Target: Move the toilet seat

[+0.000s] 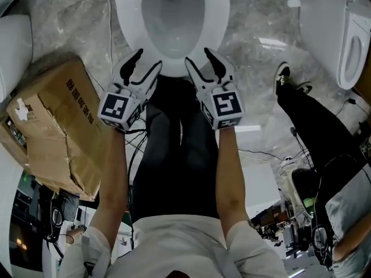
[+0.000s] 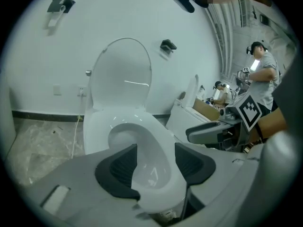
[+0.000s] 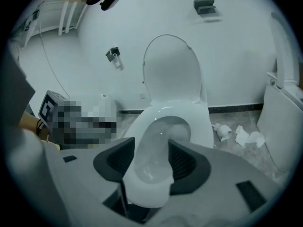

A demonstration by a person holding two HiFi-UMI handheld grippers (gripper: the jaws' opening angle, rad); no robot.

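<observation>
1. A crumpled cardboard box [image 1: 58, 129] is seen on the floor left of the toilet in the head view, well apart from both grippers.
2. The left gripper [image 1: 148, 59] is held at the front of the toilet seat [image 1: 130, 22], left of centre. Its jaws are spread and clamped on nothing.
3. In the left gripper view [image 2: 156, 163], the lowered seat's front curve [image 2: 161, 134] is framed between the pads. The lid [image 2: 124, 74] is shown upright against the wall.
4. The right gripper [image 1: 199, 57] is placed just beside the left one, right of centre, with its jaws likewise spread and empty. Whether either gripper touches the rim cannot be told.
5. A bystander's shoe [image 1: 283, 77] and a second toilet [image 1: 348, 39] are seen at the right.
6. Crumpled paper [image 3: 236, 134] on the floor is shown clearly only in the right gripper view [image 3: 151, 161].
</observation>
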